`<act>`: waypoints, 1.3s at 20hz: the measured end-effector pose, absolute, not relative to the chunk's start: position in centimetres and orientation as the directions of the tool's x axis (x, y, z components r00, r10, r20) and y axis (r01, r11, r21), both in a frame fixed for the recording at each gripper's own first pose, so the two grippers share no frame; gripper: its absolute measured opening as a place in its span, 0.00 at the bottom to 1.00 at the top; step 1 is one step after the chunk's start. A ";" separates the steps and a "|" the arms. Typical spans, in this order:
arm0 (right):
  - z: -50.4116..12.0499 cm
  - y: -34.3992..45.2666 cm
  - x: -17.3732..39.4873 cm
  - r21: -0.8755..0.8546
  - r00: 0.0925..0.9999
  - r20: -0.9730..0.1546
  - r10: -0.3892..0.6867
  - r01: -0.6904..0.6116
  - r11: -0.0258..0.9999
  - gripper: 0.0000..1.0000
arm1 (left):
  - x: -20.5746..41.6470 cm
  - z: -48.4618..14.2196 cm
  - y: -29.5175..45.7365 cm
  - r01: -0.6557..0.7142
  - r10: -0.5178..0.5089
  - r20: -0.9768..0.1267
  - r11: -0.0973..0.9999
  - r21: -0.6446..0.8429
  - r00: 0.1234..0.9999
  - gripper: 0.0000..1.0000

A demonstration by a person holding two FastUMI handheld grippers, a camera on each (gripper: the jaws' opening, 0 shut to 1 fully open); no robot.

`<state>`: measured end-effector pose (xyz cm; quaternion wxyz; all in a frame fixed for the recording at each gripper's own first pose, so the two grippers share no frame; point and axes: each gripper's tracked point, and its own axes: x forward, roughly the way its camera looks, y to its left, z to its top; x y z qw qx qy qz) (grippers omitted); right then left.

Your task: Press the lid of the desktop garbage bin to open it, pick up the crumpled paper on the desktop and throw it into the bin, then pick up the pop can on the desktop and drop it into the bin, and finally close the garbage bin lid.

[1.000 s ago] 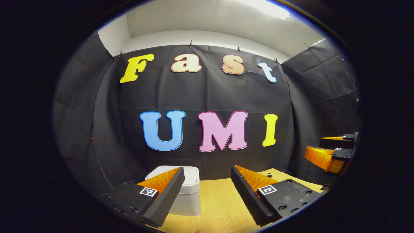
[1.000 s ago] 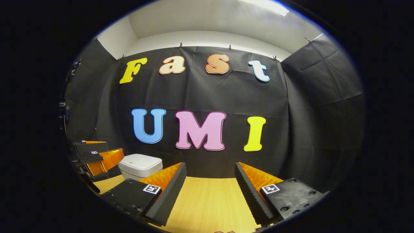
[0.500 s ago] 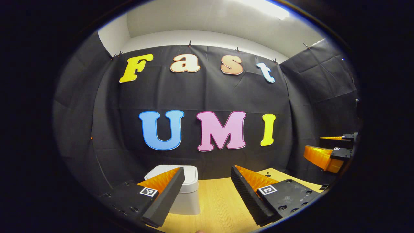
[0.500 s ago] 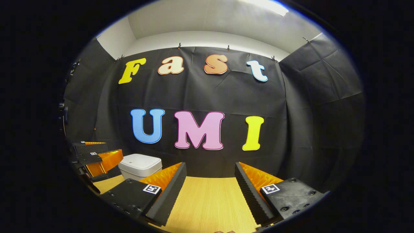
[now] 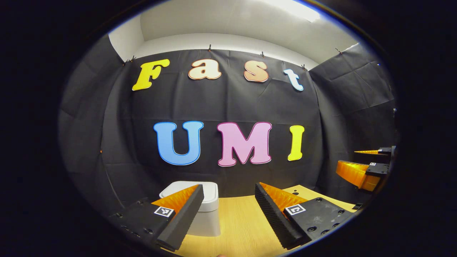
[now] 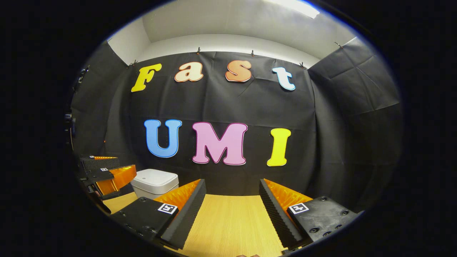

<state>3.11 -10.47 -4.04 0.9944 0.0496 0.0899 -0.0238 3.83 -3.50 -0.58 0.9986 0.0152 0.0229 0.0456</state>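
Behind the left tool [image 5: 228,192], the closed bin [image 5: 210,210] stands on the table [image 5: 242,228].

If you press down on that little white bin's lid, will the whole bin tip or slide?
The small white plastic bin looks squat and flat-bottomed, so tipping seems unlikely. It is probably light, and the wooden tabletop looks smooth, so an off-centre push might slide it.

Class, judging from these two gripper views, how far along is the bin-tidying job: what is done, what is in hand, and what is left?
Done: nothing visible yet. The bin on the table has its lid shut. In hand: nothing; the left gripper and right gripper are both open and empty above the table. Left: pressing the lid open, binning the paper and the can, and closing the lid.
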 end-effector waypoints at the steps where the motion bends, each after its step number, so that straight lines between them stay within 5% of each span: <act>1: -4.1 -10.4 3.2 0.093 0.983 -0.181 -0.038 0.056 0.994 0.96 | 3.9 -0.5 -3.4 -0.091 0.092 -0.045 0.995 0.029 0.995 0.97; 26: -5.0 -8.3 5.4 0.084 0.982 -0.185 -0.019 0.035 0.996 0.96 | 5.5 -1.4 -1.3 -0.106 0.107 -0.051 0.994 0.027 0.993 0.97</act>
